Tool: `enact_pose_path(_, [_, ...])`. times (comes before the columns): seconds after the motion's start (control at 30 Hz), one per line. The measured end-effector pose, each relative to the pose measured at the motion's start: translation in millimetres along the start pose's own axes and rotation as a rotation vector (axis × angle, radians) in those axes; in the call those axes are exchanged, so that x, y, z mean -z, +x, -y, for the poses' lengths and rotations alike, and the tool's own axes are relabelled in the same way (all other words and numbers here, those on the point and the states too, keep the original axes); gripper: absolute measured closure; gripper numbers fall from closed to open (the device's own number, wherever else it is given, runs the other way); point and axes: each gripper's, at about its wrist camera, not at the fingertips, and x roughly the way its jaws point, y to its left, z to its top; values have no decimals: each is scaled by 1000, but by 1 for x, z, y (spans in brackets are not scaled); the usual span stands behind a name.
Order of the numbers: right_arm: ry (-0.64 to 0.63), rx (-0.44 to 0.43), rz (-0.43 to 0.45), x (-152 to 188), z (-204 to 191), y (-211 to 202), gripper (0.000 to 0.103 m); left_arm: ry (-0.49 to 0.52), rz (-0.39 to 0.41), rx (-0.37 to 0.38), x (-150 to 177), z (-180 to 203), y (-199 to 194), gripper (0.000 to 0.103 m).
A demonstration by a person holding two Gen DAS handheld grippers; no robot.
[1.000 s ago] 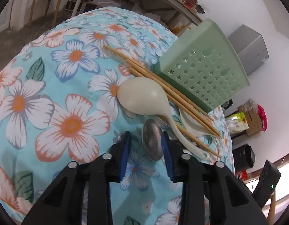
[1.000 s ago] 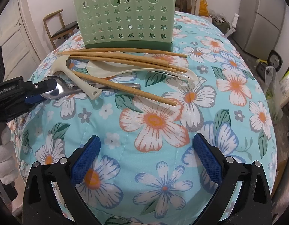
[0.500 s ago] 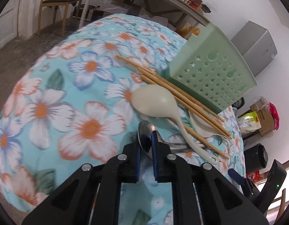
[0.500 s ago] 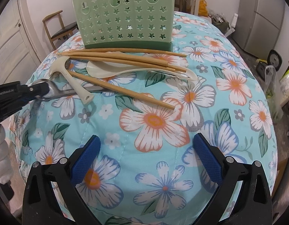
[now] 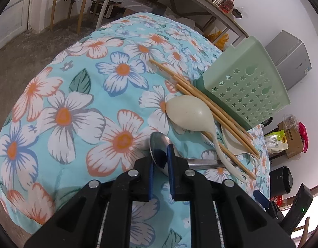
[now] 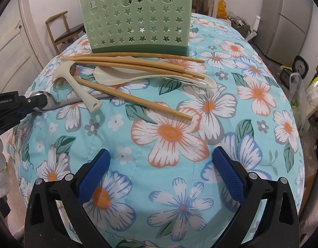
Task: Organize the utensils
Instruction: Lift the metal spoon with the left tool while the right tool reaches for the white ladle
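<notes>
Now | L gripper (image 5: 160,161) pinches shiny steel spoon (image 5: 159,148) bowl | cloth (image 5: 76,103) quilted

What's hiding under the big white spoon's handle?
The metal spoon's handle passes under the white spoon's handle, and so does one chopstick. Its bowl is pinched in the left gripper. How far the metal handle runs on is covered.

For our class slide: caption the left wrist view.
Left gripper shut on metal spoon beside cream plastic ladle, wooden chopsticks and green perforated holder.
</notes>
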Motion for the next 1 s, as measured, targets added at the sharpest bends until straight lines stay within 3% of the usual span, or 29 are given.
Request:
enact_pose_path(0.37, [-7,-28,24,4,3,-2,7,45,67,-78,8,13,2,89])
enact_pose_path(0.6, [-101,-59,19,3,1,-12,8,79,91,-81,6,8,-9,91])
enact_pose_path(0.87, [-244,-76,212,-24,-33,-50,9,98,108,-117,0,-17,-29,91])
enact_pose_path(1.0, [-380,-95,254,-45,-72,-46,20,87,127,-128,-1,-29,-36,91])
